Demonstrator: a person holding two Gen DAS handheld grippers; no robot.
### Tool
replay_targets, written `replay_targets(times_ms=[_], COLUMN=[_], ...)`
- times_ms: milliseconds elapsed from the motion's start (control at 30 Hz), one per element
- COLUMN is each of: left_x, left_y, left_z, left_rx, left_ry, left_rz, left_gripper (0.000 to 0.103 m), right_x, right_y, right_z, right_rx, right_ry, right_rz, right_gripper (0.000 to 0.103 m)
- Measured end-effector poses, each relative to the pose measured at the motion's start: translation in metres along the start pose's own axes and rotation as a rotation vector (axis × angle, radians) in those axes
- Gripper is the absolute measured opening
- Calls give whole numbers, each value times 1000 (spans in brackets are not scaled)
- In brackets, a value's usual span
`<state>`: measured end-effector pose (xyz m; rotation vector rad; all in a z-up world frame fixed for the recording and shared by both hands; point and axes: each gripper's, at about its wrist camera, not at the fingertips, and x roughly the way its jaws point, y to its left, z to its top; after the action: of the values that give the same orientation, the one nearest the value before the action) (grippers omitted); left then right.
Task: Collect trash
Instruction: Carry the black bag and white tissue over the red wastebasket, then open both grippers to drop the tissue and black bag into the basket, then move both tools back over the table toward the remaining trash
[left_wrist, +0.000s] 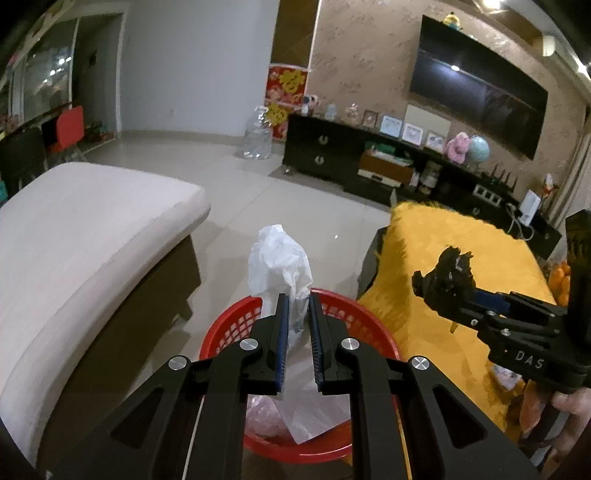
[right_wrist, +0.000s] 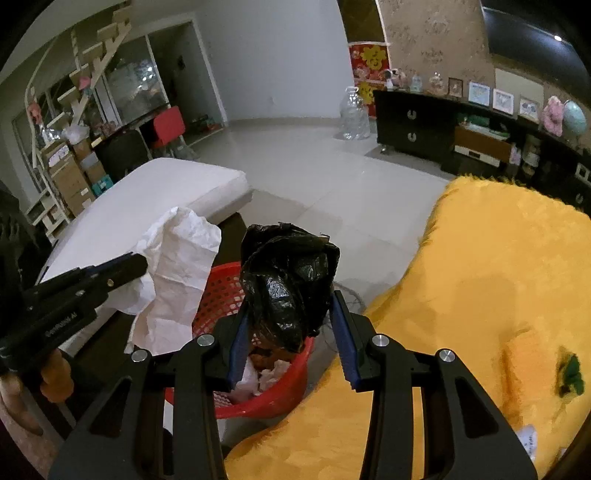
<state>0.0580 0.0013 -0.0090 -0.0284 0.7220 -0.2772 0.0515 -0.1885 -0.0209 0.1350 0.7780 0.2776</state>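
A red plastic basket (left_wrist: 236, 325) stands on the floor between the sofa and the table, with crumpled trash inside; it also shows in the right wrist view (right_wrist: 221, 295). My left gripper (left_wrist: 298, 306) is shut on a crumpled white plastic bag (left_wrist: 277, 258) held over the basket; the bag shows in the right wrist view (right_wrist: 177, 266) too. My right gripper (right_wrist: 291, 306) is shut on a crumpled black plastic bag (right_wrist: 288, 273), held above the basket's right rim. In the left wrist view that black bag (left_wrist: 447, 273) is over the table.
A table with a yellow fuzzy cloth (right_wrist: 498, 295) is on the right. A white sofa cushion (left_wrist: 85, 236) is on the left. A dark TV cabinet (left_wrist: 332, 155) lines the far wall. A green scrap (right_wrist: 570, 373) lies on the yellow cloth.
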Motion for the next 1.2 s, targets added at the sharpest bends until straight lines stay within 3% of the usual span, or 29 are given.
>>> replay_targets(times_ms=[467,633,700,767,933,1200], left_x=[4,6,6,7,4,-2], left_y=[-3,-1,1,3,5,6], left_z=[-4,-6,-6,-7,-6,-2], left_rx=[17,15,5,-7,-23,-39], left_ry=[44,63,66,72,45,8], left_rz=[31,24,19,19,30,29], left_gripper=[11,16,19,40,62,68], right_x=[21,23,22,20,10,-10], right_y=[19,18,17,16,10,-2], right_z=[-16,-16,-16,-16,-15,-15], right_rx=[-30,-17,-6,1,19,44], right_ry=[63,63,62,58,37,-13], right_rz=[44,67,69,66,53,4], right_gripper=[42,60,66,67,68,68])
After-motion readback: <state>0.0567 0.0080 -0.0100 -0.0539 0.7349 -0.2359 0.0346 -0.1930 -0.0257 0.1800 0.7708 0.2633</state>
